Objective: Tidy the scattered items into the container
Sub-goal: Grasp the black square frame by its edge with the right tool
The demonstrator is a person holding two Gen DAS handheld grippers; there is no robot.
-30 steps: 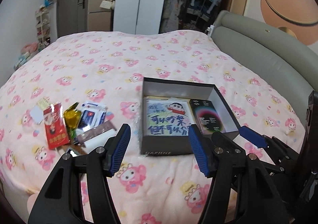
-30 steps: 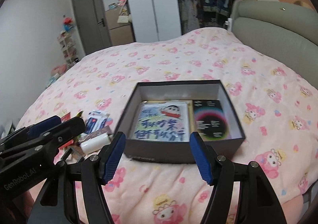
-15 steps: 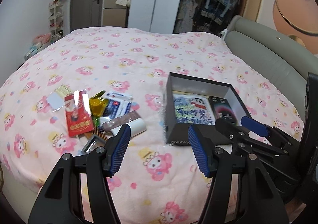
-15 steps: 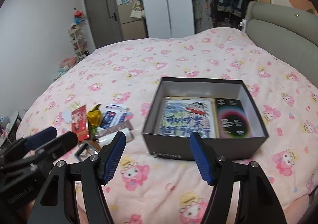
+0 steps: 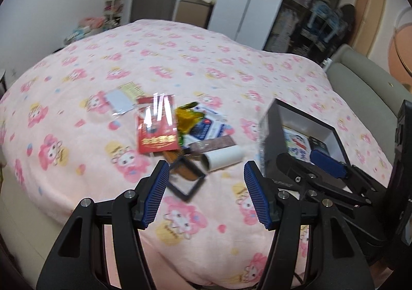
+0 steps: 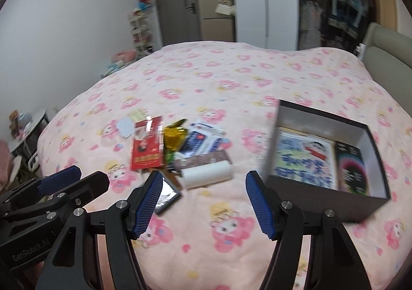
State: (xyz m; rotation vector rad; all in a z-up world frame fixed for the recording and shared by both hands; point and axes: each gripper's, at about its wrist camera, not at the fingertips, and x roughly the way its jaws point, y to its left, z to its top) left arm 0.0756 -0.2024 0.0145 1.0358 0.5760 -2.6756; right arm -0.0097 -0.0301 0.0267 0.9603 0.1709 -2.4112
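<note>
A dark open box [image 6: 319, 197] [image 5: 273, 145] sits on the pink bed at the right, holding a cartoon card [image 6: 301, 158] and a dark booklet [image 6: 352, 169]. A pile of loose items lies left of it: a red packet [image 5: 157, 127] [image 6: 146, 148], a gold wrapper [image 5: 188, 117], a blue-white packet [image 6: 200, 139], a brown bar [image 5: 211, 143], a white roll [image 5: 222, 158] [image 6: 206, 174] and a small square mirror [image 5: 186, 179]. My left gripper [image 5: 206, 194] is open just short of the mirror and roll. My right gripper [image 6: 203, 205] is open beside it, nothing between its fingers.
A pale card and a yellow slip [image 5: 123, 96] lie at the pile's far left. The grey headboard [image 5: 365, 89] runs along the right. A door [image 6: 177, 4], wardrobes and a shelf rack [image 6: 140, 30] stand beyond the bed. The bed's near edge drops off below the grippers.
Both grippers have swung left, away from the box and toward the pile of loose items. Both stay open and hold nothing.
</note>
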